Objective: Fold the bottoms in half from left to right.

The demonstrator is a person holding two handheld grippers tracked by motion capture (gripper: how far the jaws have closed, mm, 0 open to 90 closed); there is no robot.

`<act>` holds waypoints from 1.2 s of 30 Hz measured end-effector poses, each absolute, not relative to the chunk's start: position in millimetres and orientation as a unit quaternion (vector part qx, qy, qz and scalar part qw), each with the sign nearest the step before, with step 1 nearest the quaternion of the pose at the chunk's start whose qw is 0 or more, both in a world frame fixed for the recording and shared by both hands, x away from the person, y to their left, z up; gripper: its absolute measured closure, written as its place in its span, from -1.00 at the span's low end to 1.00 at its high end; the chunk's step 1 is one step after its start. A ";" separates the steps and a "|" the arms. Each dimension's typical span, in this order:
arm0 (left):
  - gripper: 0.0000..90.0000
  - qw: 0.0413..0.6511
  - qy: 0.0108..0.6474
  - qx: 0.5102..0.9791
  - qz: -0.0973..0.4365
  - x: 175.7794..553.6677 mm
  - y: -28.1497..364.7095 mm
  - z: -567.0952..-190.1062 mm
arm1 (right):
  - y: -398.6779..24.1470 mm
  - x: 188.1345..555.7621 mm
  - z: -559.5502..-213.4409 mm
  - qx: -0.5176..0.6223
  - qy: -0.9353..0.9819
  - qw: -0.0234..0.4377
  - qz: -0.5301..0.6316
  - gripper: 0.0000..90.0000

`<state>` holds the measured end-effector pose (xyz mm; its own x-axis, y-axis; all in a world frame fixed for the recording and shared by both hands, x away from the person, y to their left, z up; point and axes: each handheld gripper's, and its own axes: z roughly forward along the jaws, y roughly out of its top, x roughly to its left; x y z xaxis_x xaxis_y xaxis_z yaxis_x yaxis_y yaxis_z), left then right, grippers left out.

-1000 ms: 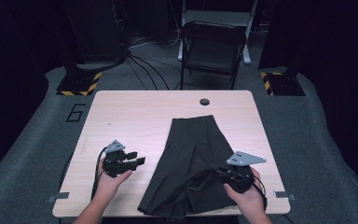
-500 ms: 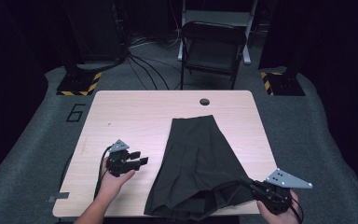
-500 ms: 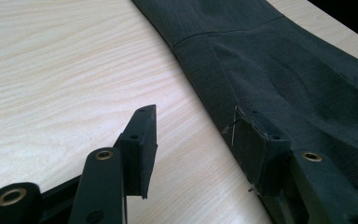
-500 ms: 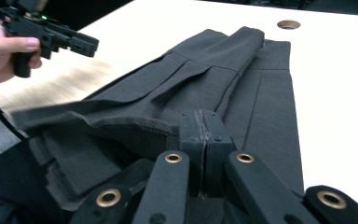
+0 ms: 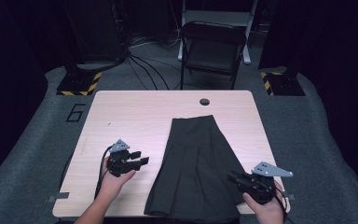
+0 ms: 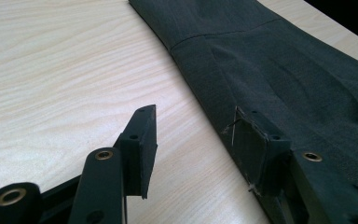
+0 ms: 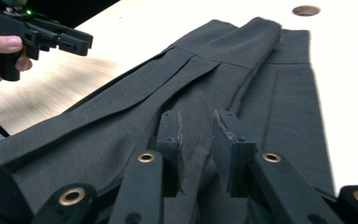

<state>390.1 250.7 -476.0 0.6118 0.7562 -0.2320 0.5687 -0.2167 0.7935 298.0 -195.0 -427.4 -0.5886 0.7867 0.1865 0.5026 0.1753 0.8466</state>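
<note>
The dark pleated skirt [image 5: 198, 168] lies flat on the table [image 5: 135, 116], just right of the spread, empty left gripper [image 5: 137, 161]. The right gripper [image 7: 196, 135], jaws just opening, seems to have let the hem go. Spread pleats evenly next. No readable label; a "6" [image 5: 76, 112] marks the floor.

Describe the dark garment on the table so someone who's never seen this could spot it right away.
On the pale wooden table, look right of centre: a dark pleated skirt lies flat, waistband toward the round cable hole, hem over the near edge. It is the one cloth item there.
</note>
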 end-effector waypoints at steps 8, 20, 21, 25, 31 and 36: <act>0.10 0.456 0.427 0.773 0.111 387.8 252.9 -474.5 | -171.9 331.3 -445.5 0.428 0.765 0.142 0.460 0.54; 0.11 0.457 0.432 0.768 0.118 383.6 259.5 -473.5 | -158.3 382.8 -468.7 0.459 0.767 0.152 0.421 0.40; 0.11 0.457 0.432 0.768 0.118 383.6 259.5 -473.5 | -158.3 382.8 -468.7 0.459 0.767 0.152 0.421 0.40; 0.10 0.457 0.437 0.765 0.120 382.2 261.7 -473.8 | -153.2 399.2 -474.5 0.469 0.765 0.152 0.414 0.36; 0.11 0.456 0.436 0.766 0.121 382.0 263.5 -474.2 | -148.1 418.8 -483.4 0.486 0.755 0.158 0.410 0.19; 0.10 0.456 0.439 0.765 0.122 381.7 264.9 -474.7 | -142.1 428.2 -500.9 0.500 0.759 0.163 0.383 -0.02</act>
<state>381.7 264.9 -474.7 0.5854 0.7824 -0.2124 0.5595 -0.2003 0.8043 428.2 -142.1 -500.9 -0.4466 0.8845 0.1347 0.6345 0.2069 0.7447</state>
